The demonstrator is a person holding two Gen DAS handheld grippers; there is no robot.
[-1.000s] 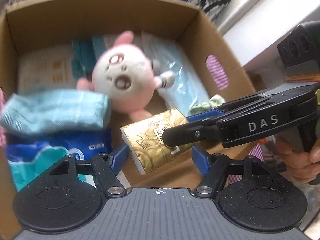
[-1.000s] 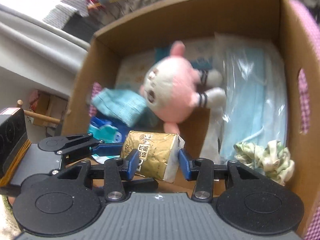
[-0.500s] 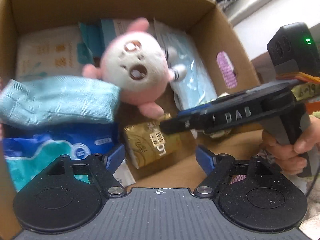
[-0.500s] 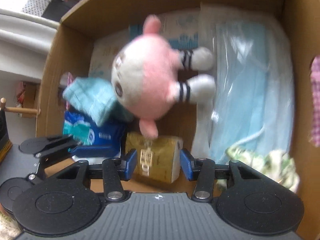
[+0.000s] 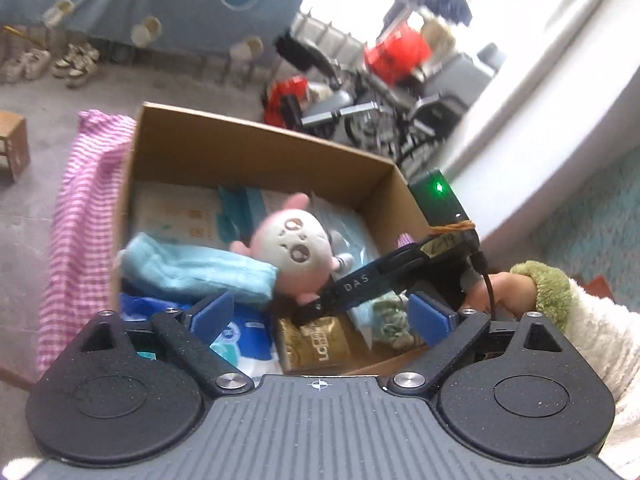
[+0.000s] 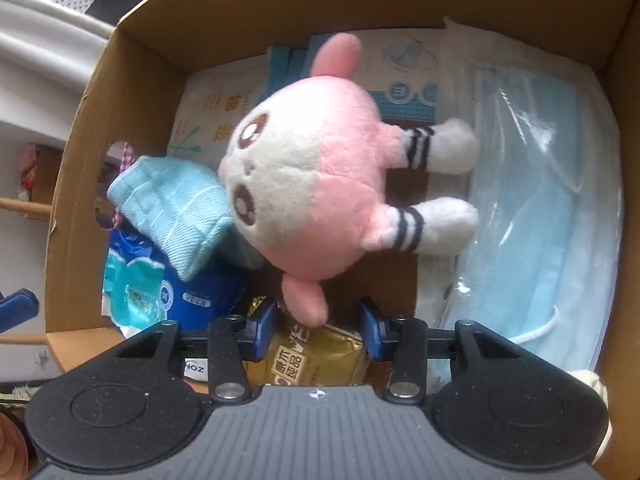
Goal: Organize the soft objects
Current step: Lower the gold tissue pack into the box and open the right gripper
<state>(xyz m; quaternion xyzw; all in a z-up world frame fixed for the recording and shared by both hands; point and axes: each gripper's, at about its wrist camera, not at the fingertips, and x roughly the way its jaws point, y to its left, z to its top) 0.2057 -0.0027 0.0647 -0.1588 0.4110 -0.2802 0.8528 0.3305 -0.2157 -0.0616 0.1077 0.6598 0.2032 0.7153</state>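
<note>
Gold tissue pack sits at near edge of cardboard box, right claw clamped on it w/ both blue pads. Pink plush just above pack, beside teal cloth & bagged masks. Left claw outside box, jaws just been opening, wide, nothing between.

A grey concrete floor spreads to the left, with a small wooden stool at its edge. Shoes line a blue curtain with round patches. Bright daylight washes the white wall beside a wheelchair.
</note>
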